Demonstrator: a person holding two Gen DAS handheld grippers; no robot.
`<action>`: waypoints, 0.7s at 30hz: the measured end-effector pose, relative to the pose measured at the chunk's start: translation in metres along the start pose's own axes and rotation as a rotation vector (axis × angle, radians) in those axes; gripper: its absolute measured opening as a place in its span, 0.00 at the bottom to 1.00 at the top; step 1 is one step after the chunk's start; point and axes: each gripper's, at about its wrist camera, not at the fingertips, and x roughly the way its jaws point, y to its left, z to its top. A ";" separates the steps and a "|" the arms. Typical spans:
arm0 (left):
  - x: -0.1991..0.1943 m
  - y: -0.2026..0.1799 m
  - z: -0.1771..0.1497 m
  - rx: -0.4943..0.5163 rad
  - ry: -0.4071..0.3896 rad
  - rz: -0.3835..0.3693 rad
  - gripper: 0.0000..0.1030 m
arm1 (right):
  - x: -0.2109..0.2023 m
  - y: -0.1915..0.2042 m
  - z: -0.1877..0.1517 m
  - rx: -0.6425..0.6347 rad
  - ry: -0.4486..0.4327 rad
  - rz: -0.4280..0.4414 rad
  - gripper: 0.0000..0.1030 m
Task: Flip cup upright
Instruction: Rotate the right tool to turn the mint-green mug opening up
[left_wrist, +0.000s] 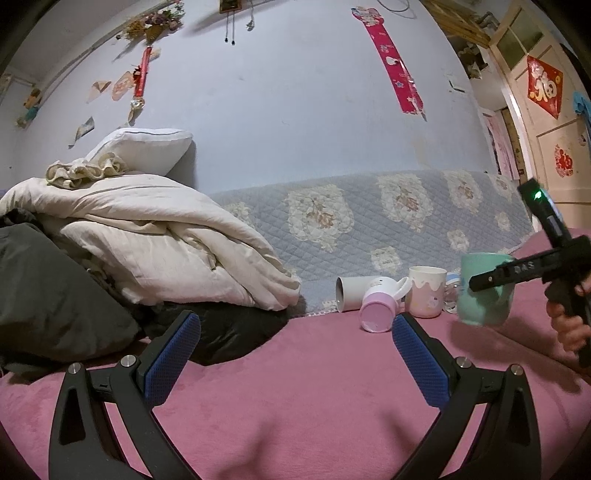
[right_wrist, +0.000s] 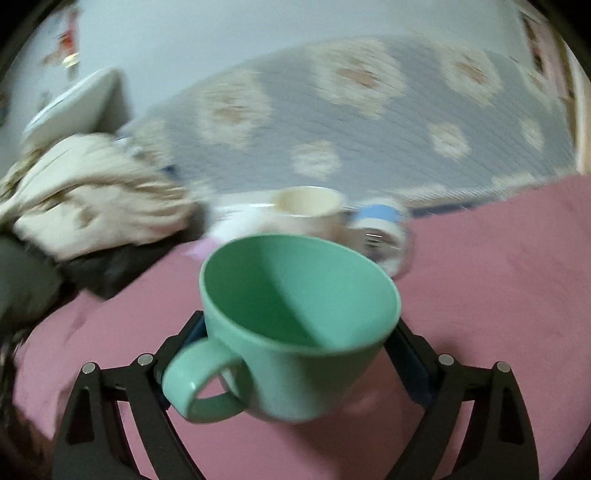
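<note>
My right gripper (right_wrist: 295, 354) is shut on a green cup (right_wrist: 295, 332), held mouth-up and slightly tilted above the pink bed cover, handle toward the lower left. In the left wrist view the green cup (left_wrist: 484, 295) hangs at the right in the right gripper (left_wrist: 491, 280). My left gripper (left_wrist: 295, 336) is open and empty over the pink cover (left_wrist: 295, 406). A pink-and-white cup (left_wrist: 376, 302) lies on its side, bottom toward me. A white cup (left_wrist: 351, 291) lies on its side behind it. A cream cup (left_wrist: 424, 291) stands upright.
A heap of cream bedding (left_wrist: 147, 240) and dark clothes (left_wrist: 55, 295) fills the left. A quilted floral cover (left_wrist: 369, 218) runs along the wall behind the cups. A clear glass cup with a blue band (right_wrist: 384, 236) lies beside the cream cup (right_wrist: 310, 206).
</note>
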 end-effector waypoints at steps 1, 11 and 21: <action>-0.001 0.002 0.000 -0.006 -0.004 0.007 1.00 | -0.002 0.016 -0.002 -0.040 -0.001 0.024 0.90; -0.002 0.019 0.001 -0.082 -0.009 0.037 1.00 | 0.009 0.125 -0.033 -0.266 0.031 0.137 0.90; -0.009 0.018 0.002 -0.078 -0.042 0.057 1.00 | 0.014 0.132 -0.044 -0.268 0.044 0.167 0.90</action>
